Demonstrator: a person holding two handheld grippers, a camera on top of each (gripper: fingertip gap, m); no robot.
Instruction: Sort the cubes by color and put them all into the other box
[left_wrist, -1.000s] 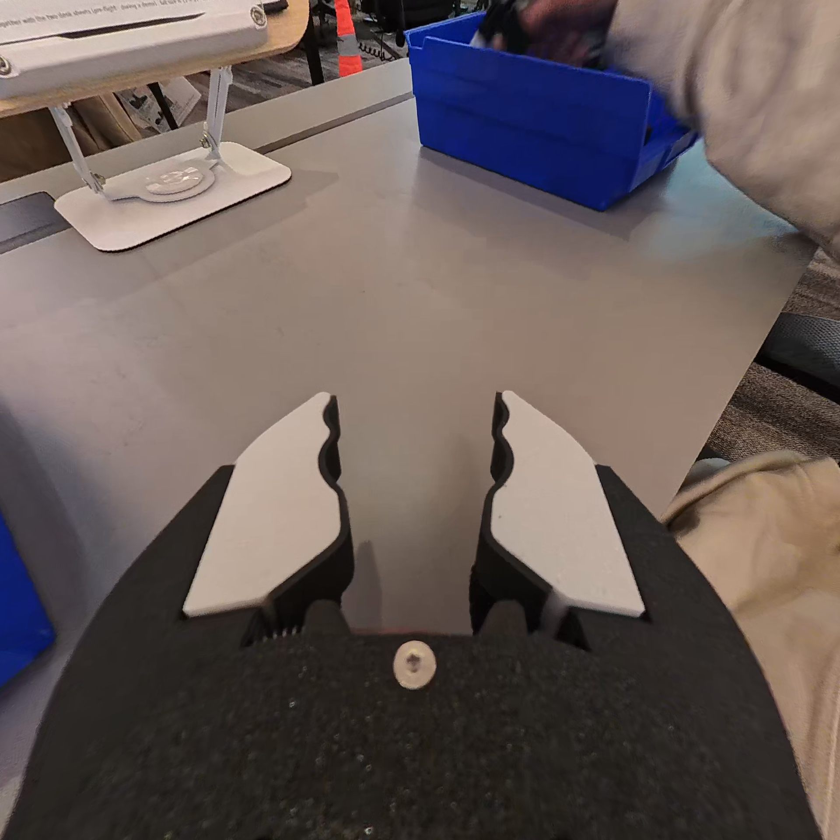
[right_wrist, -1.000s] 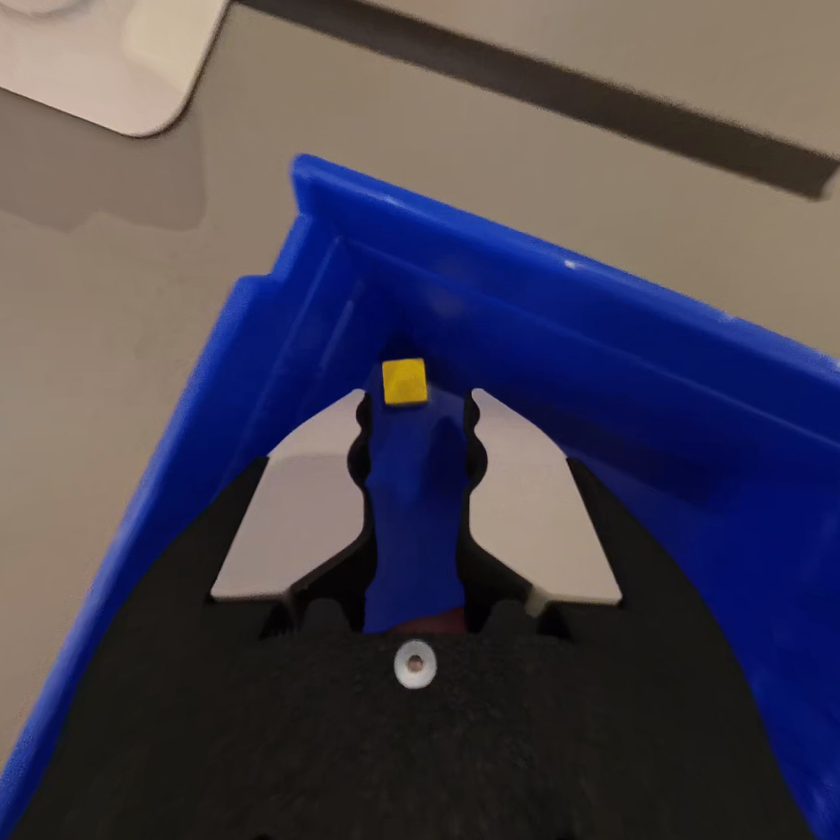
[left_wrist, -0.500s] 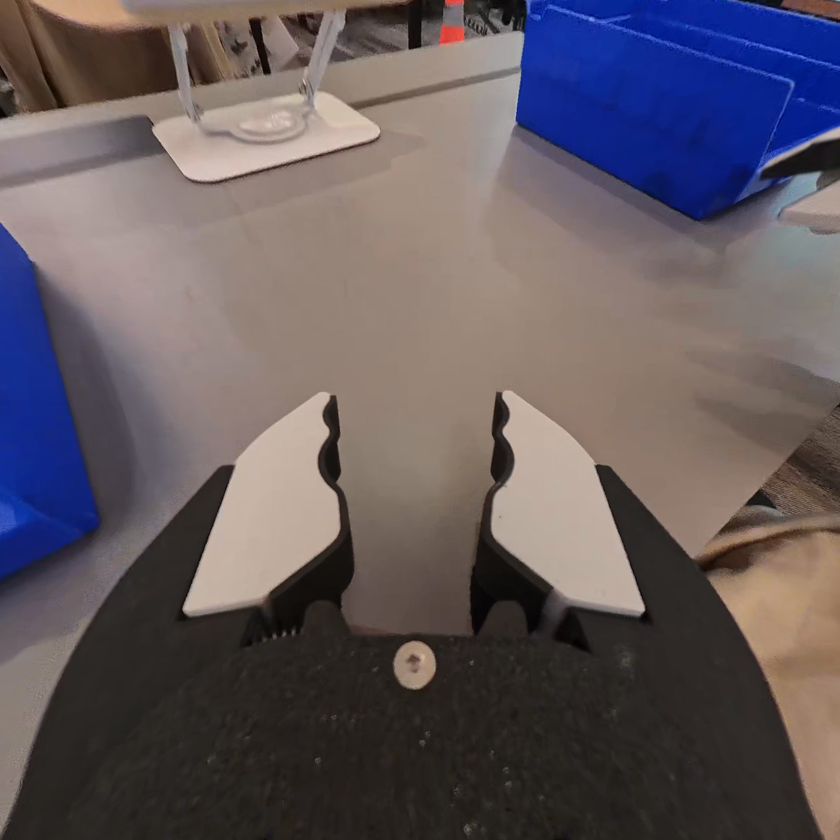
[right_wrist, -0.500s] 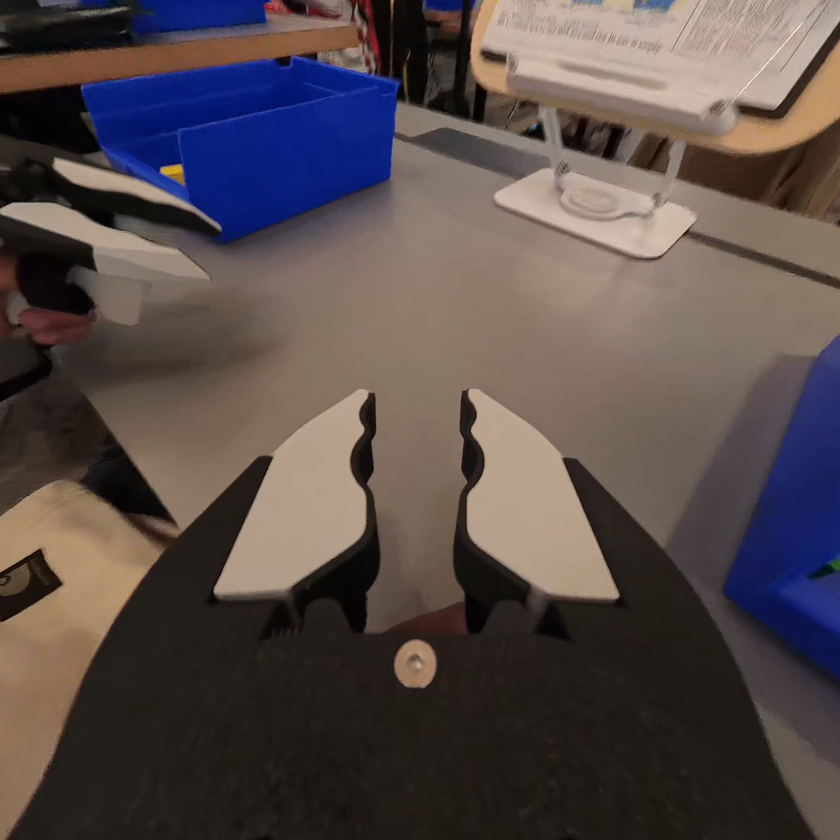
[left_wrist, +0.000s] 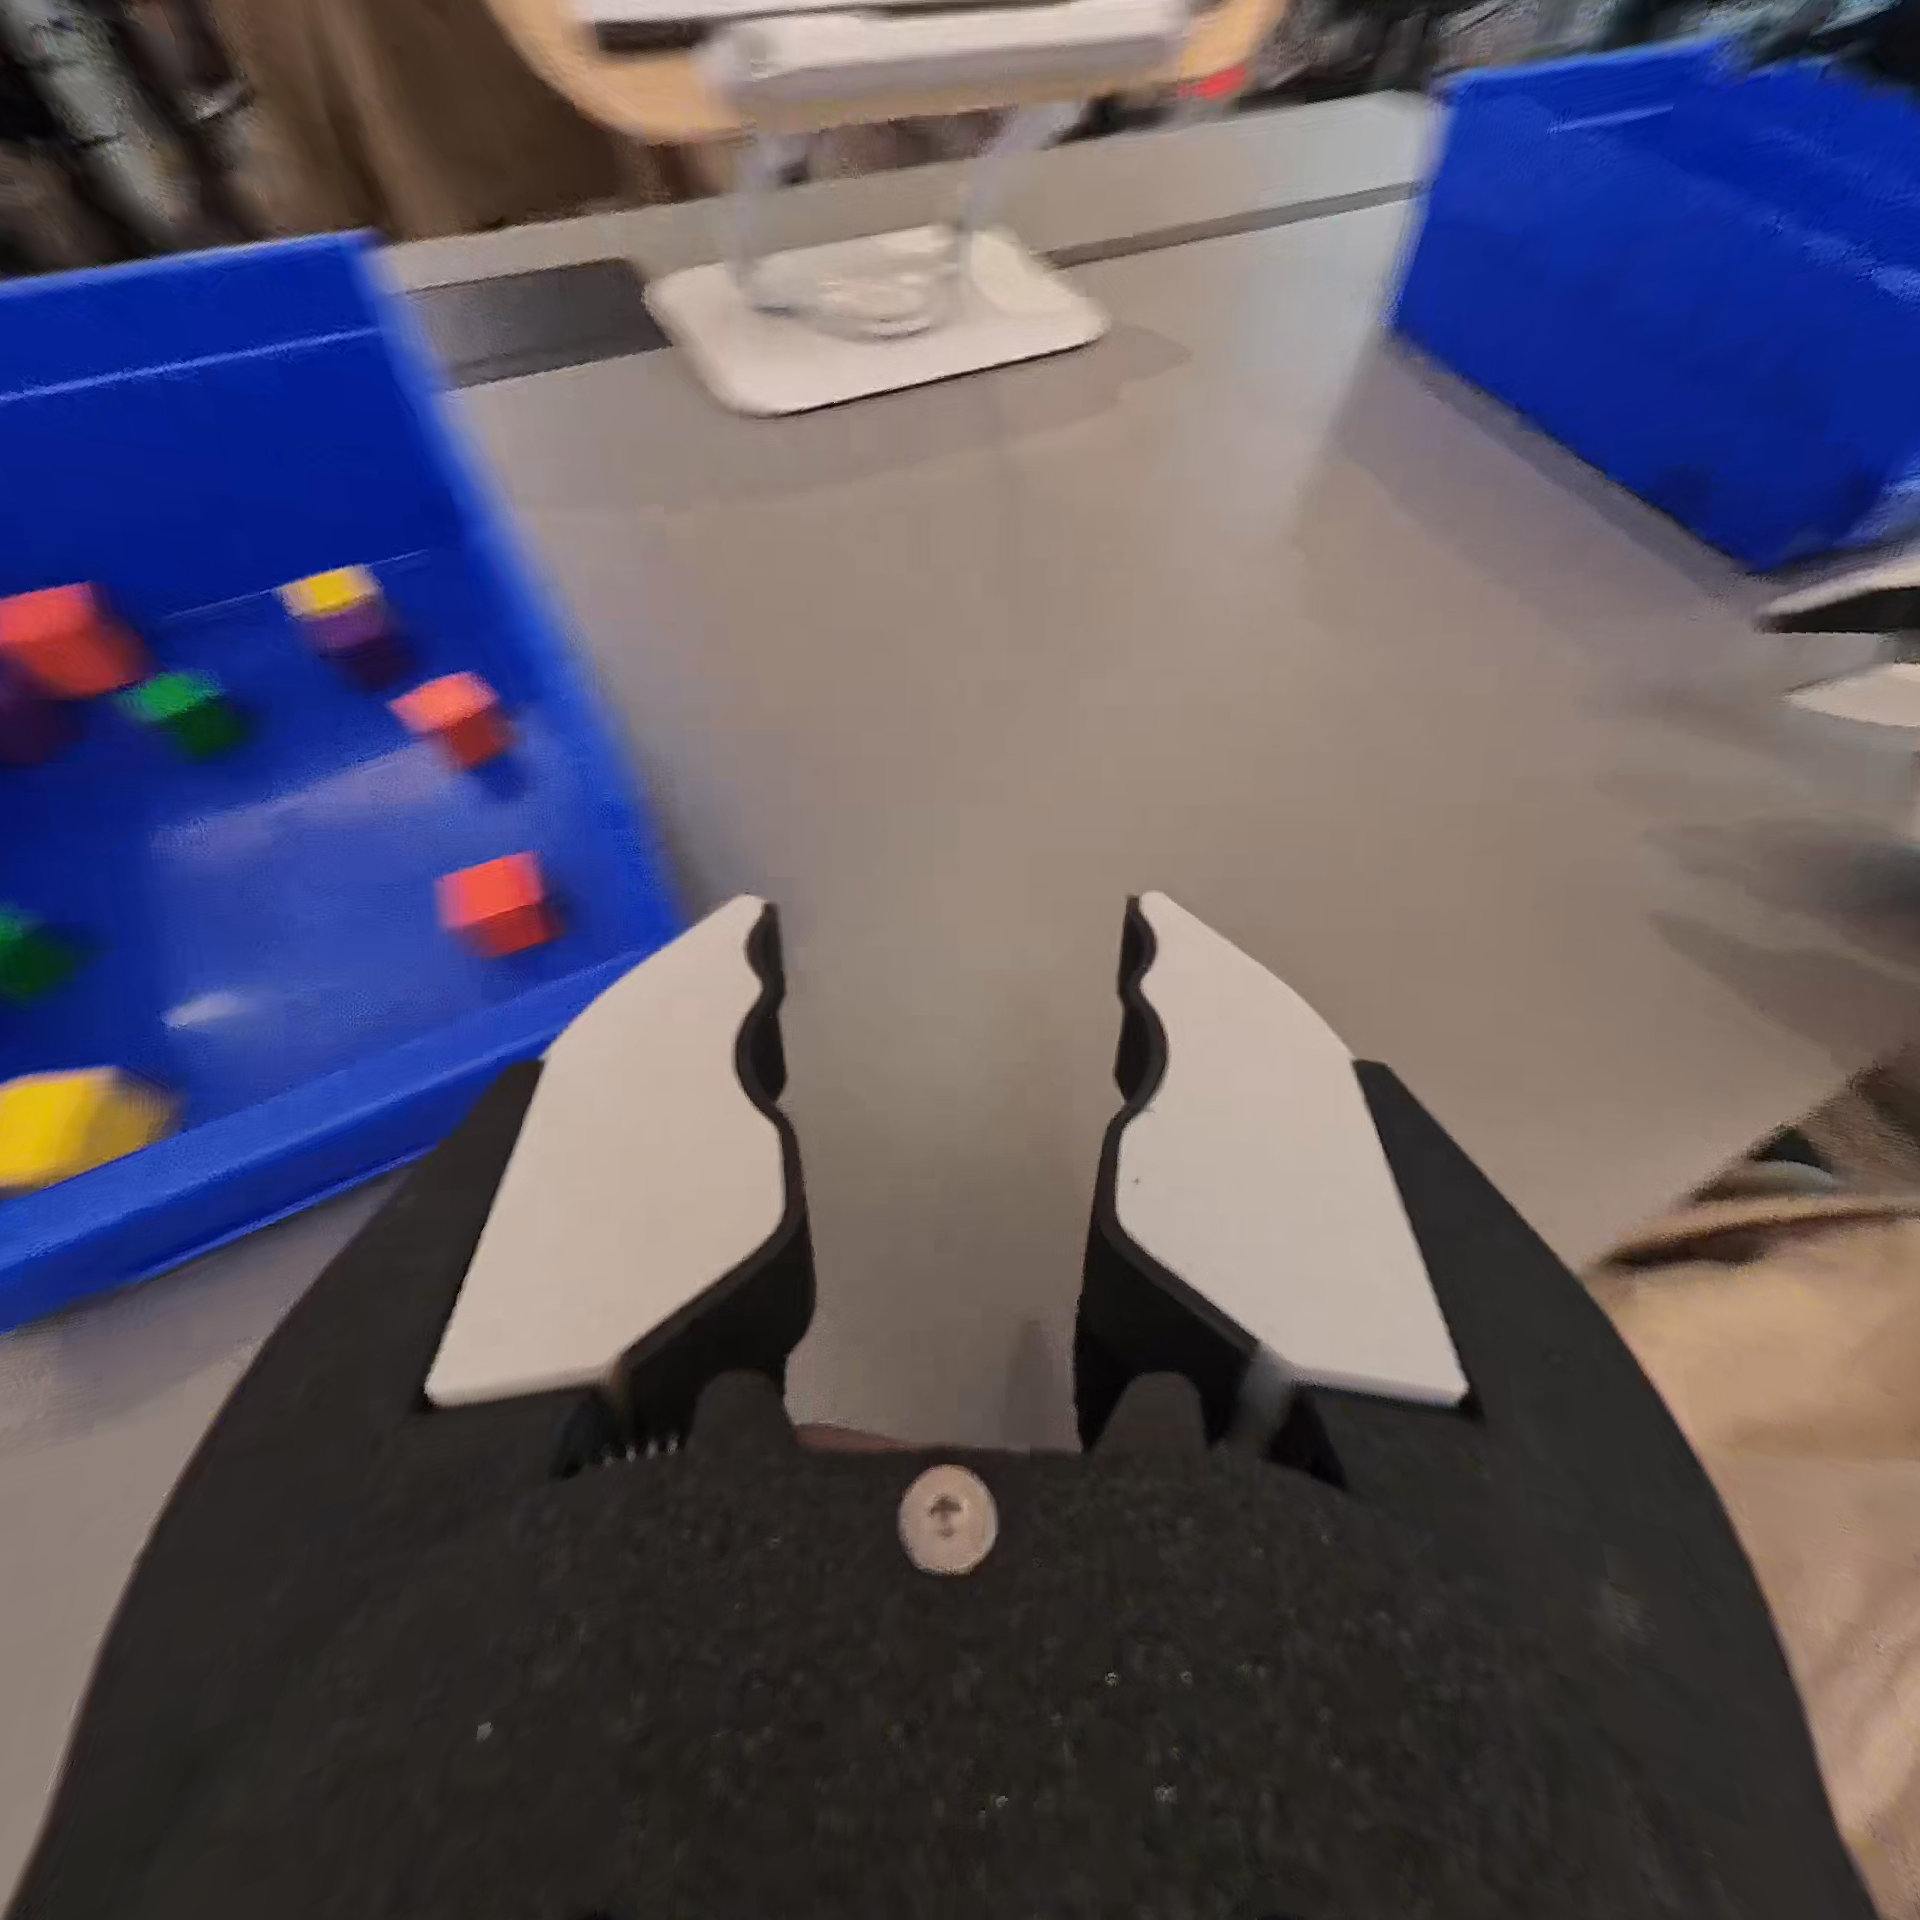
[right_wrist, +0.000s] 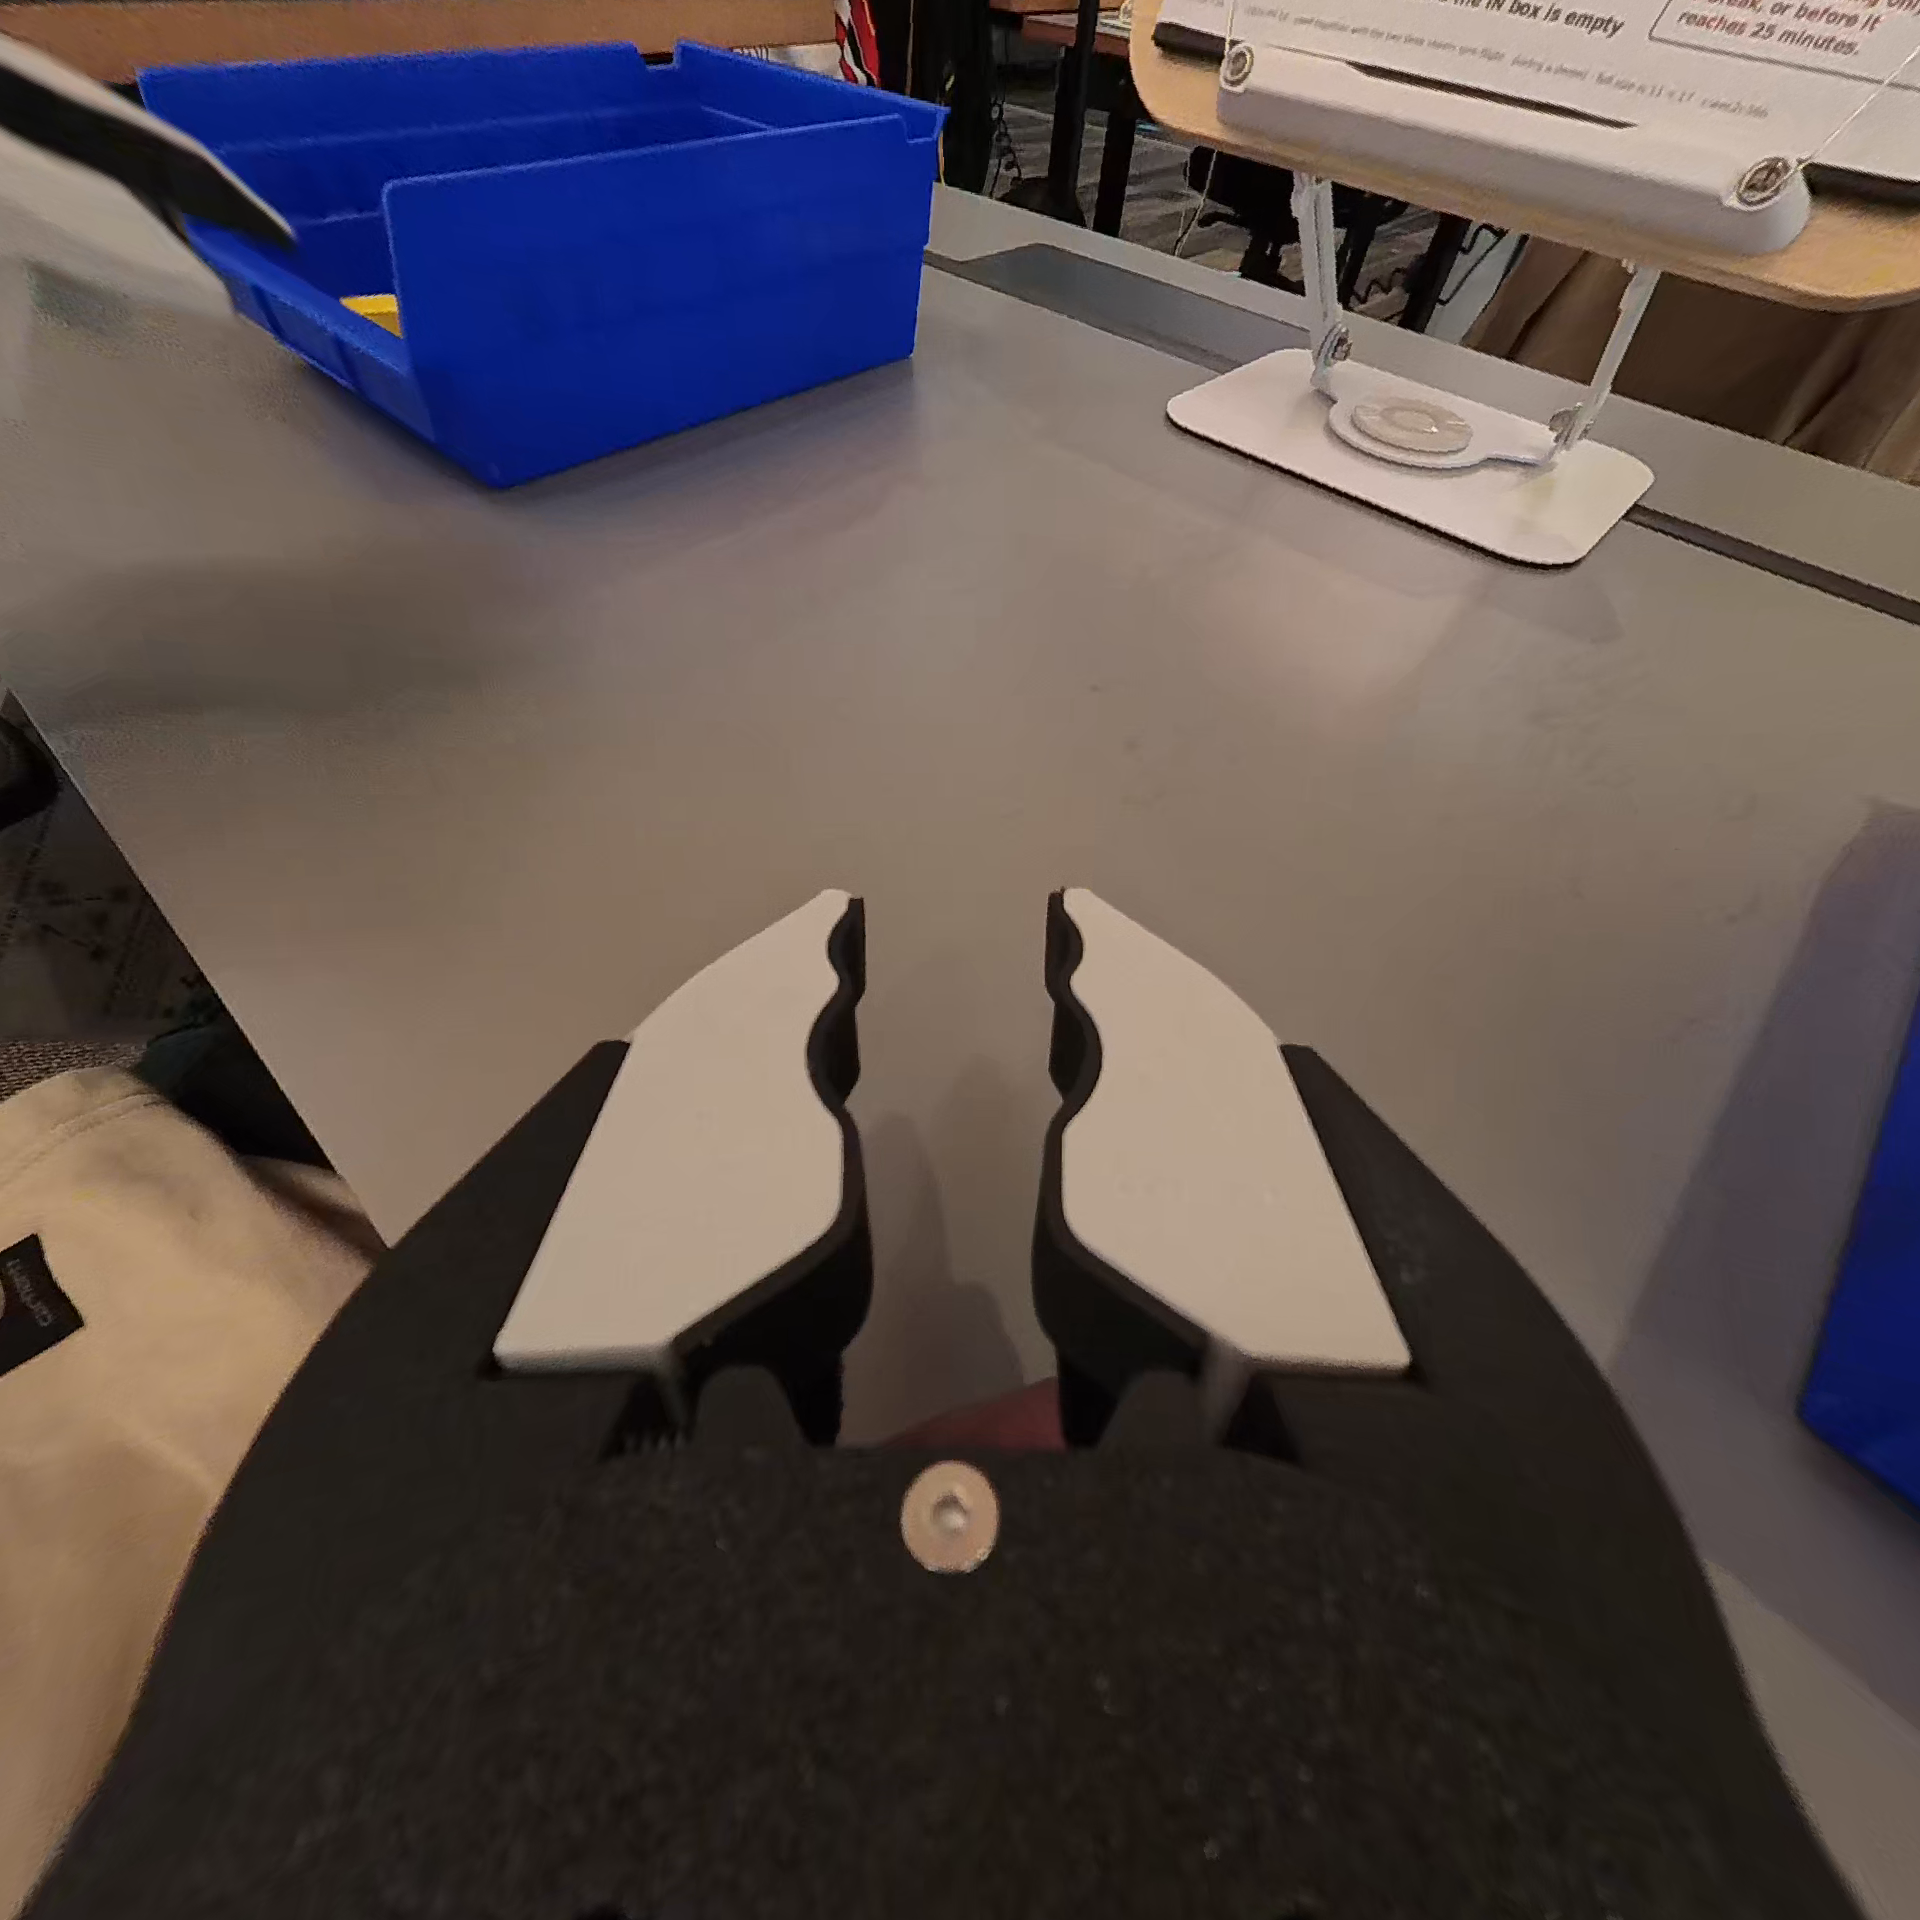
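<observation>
My left gripper (left_wrist: 945, 914) is open and empty above the grey table (left_wrist: 987, 675). To its left stands a blue box (left_wrist: 540, 582) with several loose cubes: a red cube (left_wrist: 494, 902) nearest the fingers, another red cube (left_wrist: 457, 717), a green cube (left_wrist: 182, 712) and a yellow cube (left_wrist: 68, 1127). A second blue box (left_wrist: 1662, 343) stands at the far right. My right gripper (right_wrist: 954, 904) is open and empty over the table. The cube box (right_wrist: 655, 301) shows at the upper left of the right wrist view, with a yellow cube (right_wrist: 369, 309) at its low front. The second box's edge (right_wrist: 1870, 1299) is at the right.
A white document stand (right_wrist: 1413, 457) sits at the table's back, also in the left wrist view (left_wrist: 873, 322). The table's near edge (right_wrist: 208, 935) runs close to a beige sleeve (right_wrist: 135, 1299). The other gripper shows blurred at each view's edge (left_wrist: 1849, 623) (right_wrist: 125, 156). From my left tips it is roughly 15 cm to the red cube (left_wrist: 494, 902); from my right, 40 cm.
My right gripper left a yellow cube in the second box's corner, pulled out and swung left over the table. My left gripper swung left, bringing the cube box into view.
</observation>
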